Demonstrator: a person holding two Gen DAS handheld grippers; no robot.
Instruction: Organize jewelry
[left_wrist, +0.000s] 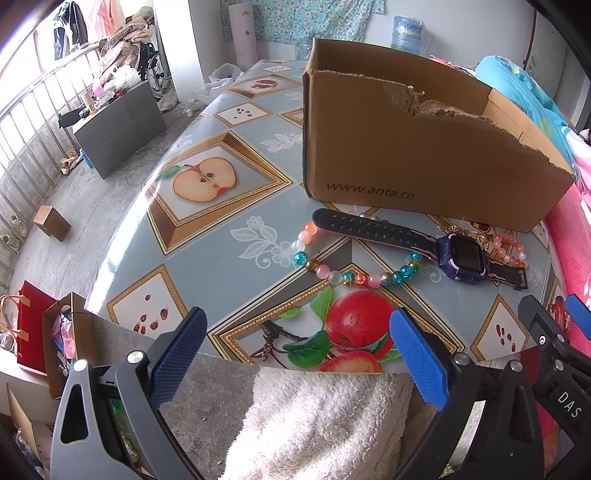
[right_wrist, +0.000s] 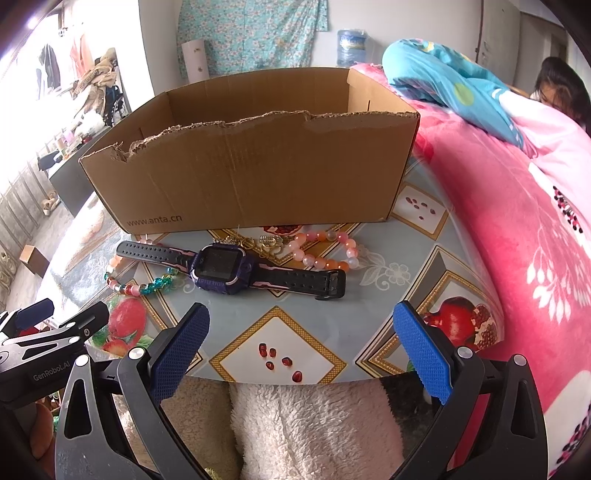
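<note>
On the front wall of the torn-edged cardboard box (right_wrist: 258, 173) the printed address "www.anta.cn" can be read, low at its left corner. "GenRobot.AI" is lettered on the left gripper's body as the right wrist view shows it, and "DAS" on the right gripper's body in the left wrist view.

Four jewelry pieces lie on the fruit-patterned tablecloth (right_wrist: 280, 332), all just in front of the box: one purple smartwatch (right_wrist: 221, 267) with a black-and-pink strap, stretched flat; one bracelet of teal, pink and clear beads (left_wrist: 332, 273), its far side passing under the watch strap; one bracelet of orange and pink beads (right_wrist: 325, 251), right of the watch face and touching the strap; and one small gold-coloured chain piece (right_wrist: 267, 242) between the watch and the box, too small to make out further.

Both tools hang over the table's near edge, above a fluffy white garment. The left gripper (left_wrist: 295, 354) has its blue-padded jaws spread wide with nothing between them; the teal bracelet lies beyond the tips, apart from them. The right gripper (right_wrist: 301, 343) is likewise wide apart and empty, the watch lying ahead of its tips and slightly left of centre.
</note>
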